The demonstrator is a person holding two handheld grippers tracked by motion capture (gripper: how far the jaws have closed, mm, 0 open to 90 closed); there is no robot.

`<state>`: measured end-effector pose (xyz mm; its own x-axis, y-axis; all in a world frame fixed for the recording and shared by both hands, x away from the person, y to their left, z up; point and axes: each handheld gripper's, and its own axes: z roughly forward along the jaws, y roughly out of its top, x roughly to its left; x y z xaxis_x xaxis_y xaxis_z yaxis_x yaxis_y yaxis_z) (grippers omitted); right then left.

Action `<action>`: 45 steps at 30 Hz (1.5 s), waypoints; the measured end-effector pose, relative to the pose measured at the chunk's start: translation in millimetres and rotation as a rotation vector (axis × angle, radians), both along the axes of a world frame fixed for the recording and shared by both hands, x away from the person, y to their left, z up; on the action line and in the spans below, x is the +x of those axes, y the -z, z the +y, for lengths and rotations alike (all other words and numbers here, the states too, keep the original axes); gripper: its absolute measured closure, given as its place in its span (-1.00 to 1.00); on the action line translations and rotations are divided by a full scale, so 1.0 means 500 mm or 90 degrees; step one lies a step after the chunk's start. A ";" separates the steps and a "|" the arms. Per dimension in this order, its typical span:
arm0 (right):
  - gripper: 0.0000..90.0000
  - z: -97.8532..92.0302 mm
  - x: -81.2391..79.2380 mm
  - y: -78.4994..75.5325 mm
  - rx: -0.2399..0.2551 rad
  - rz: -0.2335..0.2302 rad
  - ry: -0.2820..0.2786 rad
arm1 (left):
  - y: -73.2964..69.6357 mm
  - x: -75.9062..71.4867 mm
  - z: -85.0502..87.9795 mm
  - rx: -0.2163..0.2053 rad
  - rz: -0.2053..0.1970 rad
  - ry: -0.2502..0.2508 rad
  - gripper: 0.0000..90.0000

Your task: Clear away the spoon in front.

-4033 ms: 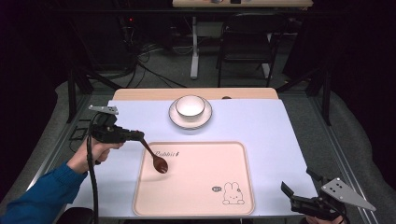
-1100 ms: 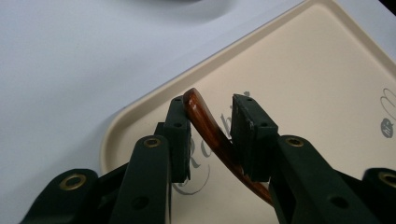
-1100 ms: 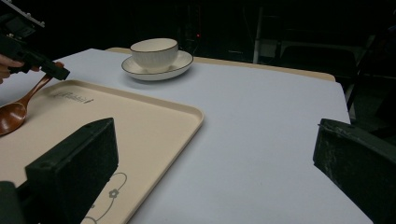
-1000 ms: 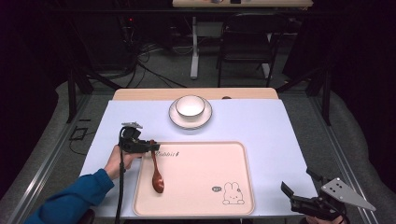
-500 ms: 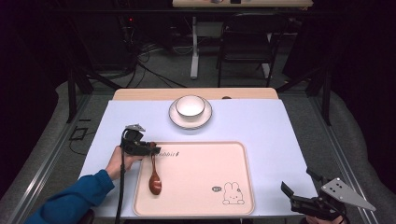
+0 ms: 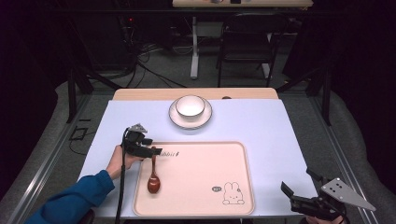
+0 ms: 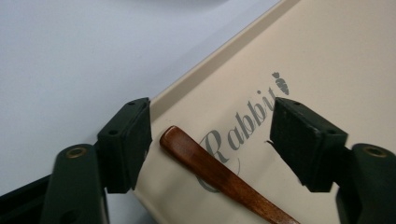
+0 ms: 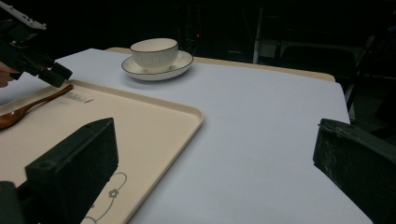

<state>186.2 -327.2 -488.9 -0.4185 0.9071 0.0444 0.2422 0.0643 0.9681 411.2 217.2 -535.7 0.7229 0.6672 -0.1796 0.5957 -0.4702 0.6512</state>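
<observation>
Left claw [image 6: 148,150]: jaws stand wide apart and grip nothing. In the left gripper view the tip of the wooden spoon's [image 7: 219,175] handle lies between them, close to the near jaw but clear of both pads. The spoon rests flat on the tray [image 6: 201,205], handle end near the tray's upper left corner over the printed lettering, bowl end pointing toward the person.

Right claw [image 6: 306,201]: jaws likewise fully parted and empty, held low at the near right corner of the counter [image 6: 261,126], well apart from the tray's contents.

Beyond the tray, a white bowl [image 6: 190,105] sits on a saucer [image 6: 203,122] at the far middle of the counter, apart from both claws.

Risks noted, as judgement:
- The left claw sits just over the tray rim. A careless sideways or downward move may catch the rim with the near jaw and shift or tip the tray, sending the spoon sliding.
- The near jaw is very close to the handle tip. Pulling back at an angle may drag or flick the spoon out of position.
- If a re-grip is intended, only the narrow handle end lies between the jaws; a hold that far out would likely let the heavier bowl end droop or swing.
- The trailing cable [image 6: 122,186] runs along the forearm near the tray's left edge and could snag it.
</observation>
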 end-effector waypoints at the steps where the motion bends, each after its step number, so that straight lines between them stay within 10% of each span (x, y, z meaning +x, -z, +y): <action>1: -1.00 0.000 0.000 0.000 0.000 0.000 0.000 | 0.000 0.000 0.000 -0.003 -0.002 -0.002 -0.40; 27: -1.00 -0.001 -0.001 0.000 -0.003 -0.003 -0.001 | -0.159 -0.128 0.019 -0.046 -0.162 0.039 -0.71; 45: -1.00 0.000 0.000 0.000 -0.001 -0.002 -0.001 | -0.183 -0.218 0.090 -0.067 -0.187 0.000 -0.87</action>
